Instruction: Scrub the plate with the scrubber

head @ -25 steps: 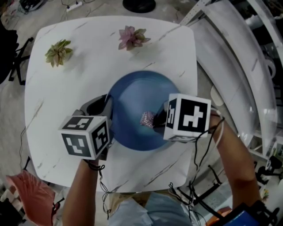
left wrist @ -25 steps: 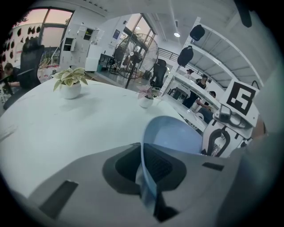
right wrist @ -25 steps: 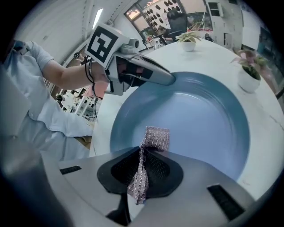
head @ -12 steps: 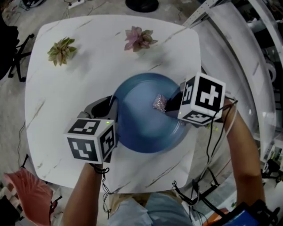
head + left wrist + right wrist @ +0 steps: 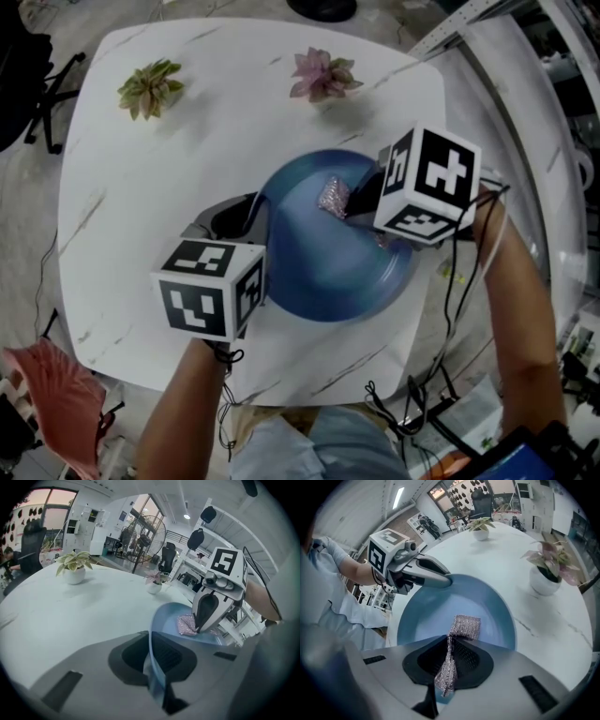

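A blue plate (image 5: pixel 328 253) rests on the white table, tilted a little. My left gripper (image 5: pixel 251 220) is shut on the plate's left rim; in the left gripper view the plate (image 5: pixel 161 630) runs edge-on between the jaws of that gripper (image 5: pixel 157 677). A silvery mesh scrubber (image 5: pixel 333 196) presses on the plate's upper part, pinched by my right gripper (image 5: pixel 352 202). In the right gripper view the scrubber (image 5: pixel 461 629) folds out from the shut jaws of the right gripper (image 5: pixel 447 667) onto the plate (image 5: pixel 436 611).
A green potted plant (image 5: pixel 148 87) stands at the table's back left. A pink-leaved potted plant (image 5: pixel 322 75) stands at the back middle. The table's right edge (image 5: pixel 439 141) lies close to my right gripper. White shelving and cables are on the right.
The scrubber moved with my right gripper from the plate's lower middle up to its upper right part. My left gripper kept hold of the rim.
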Motion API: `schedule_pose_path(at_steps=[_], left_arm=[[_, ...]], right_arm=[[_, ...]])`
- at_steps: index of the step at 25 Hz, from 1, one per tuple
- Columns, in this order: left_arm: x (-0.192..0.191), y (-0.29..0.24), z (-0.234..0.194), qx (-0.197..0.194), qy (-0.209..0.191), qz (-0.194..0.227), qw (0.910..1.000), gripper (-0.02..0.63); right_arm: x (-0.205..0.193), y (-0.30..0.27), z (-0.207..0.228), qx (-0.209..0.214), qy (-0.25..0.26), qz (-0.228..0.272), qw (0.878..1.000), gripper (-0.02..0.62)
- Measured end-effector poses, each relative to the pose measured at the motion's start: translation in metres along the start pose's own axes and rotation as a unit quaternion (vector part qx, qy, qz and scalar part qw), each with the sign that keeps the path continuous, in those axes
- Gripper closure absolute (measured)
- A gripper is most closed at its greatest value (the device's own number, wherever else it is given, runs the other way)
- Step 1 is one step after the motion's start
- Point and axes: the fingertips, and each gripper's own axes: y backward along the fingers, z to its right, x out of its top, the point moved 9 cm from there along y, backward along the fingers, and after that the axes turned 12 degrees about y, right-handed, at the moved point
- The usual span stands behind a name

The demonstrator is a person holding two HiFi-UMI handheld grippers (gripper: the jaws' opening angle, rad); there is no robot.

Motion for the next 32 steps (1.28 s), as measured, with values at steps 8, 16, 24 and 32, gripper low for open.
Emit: schedule_pose_path(at_steps=[8,16,24,32], left_arm=[[0.000,0.001,0.000,0.004,-0.001,0.001,1.0000,0.583],[-0.001,0.000,0.000,0.008,-0.006,0.007,0.9999,0.581],[-0.002,0.000,0.000,0.010,-0.003,0.009,0.9999,0.581],[-0.001,0.001,0.001,0.008,-0.004,0.007,0.9999,0.581]], right_arm=[[0.034,-0.020,-0.012,0.019,0.043,0.027,0.999,0.545],[0.033,-0.035,-0.047,0.033,0.054,0.031,0.998,0.545],[-0.002,-0.029,-0.062,0.038,0.034,0.021,0.998,0.545],[-0.027,-0.011,-0.041,0.016,0.007,0.003,1.000,0.545]])
